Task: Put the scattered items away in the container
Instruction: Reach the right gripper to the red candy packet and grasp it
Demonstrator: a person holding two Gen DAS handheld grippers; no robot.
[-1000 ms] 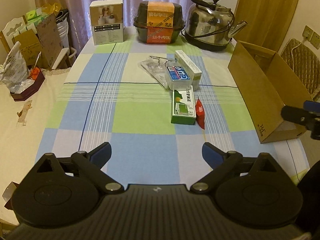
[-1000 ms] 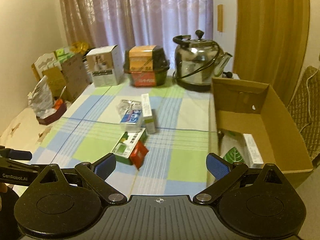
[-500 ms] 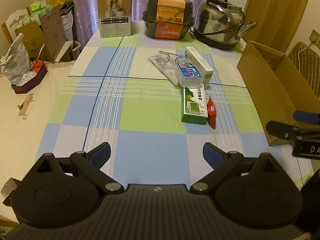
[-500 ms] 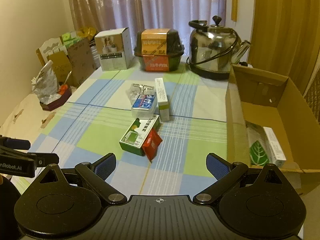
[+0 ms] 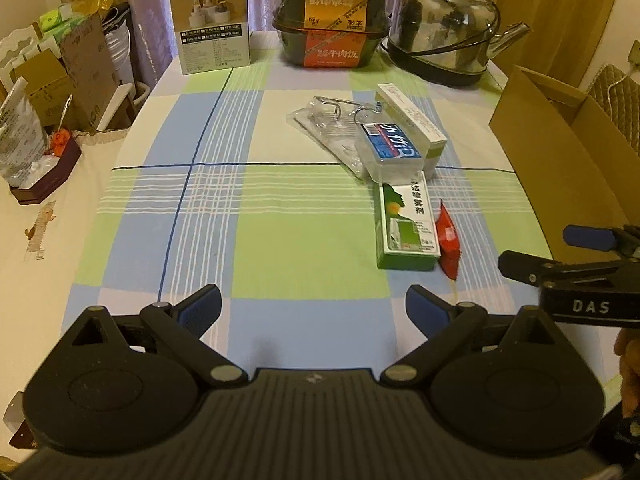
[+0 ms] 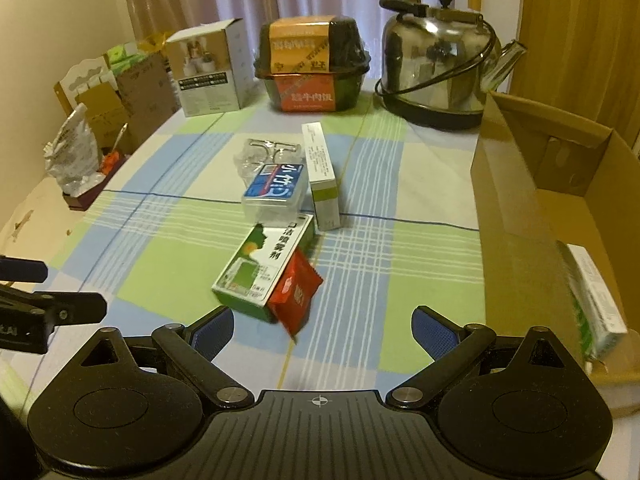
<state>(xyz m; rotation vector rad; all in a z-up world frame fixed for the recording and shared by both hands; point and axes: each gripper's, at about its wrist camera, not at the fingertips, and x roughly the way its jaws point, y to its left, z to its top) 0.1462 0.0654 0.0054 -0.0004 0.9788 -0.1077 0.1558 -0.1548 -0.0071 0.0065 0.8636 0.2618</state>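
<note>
The red sachet (image 6: 295, 295) leans on the green box (image 6: 262, 268), directly ahead of my right gripper (image 6: 322, 328); box axis runs away leftward. Both jaws stand apart, empty. Left gripper (image 5: 313, 310) sits farther off.

A checked tablecloth (image 5: 280, 208) carries boxes (image 5: 406, 228), kettle (image 5: 448, 32) and carton (image 6: 532, 184).

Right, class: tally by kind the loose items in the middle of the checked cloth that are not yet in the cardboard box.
Card cartons: 2, green carton and white carton
Clear plastic case: 1
Red sachet: 1
Clear bag of metal hooks: 1
Total: 5
</note>
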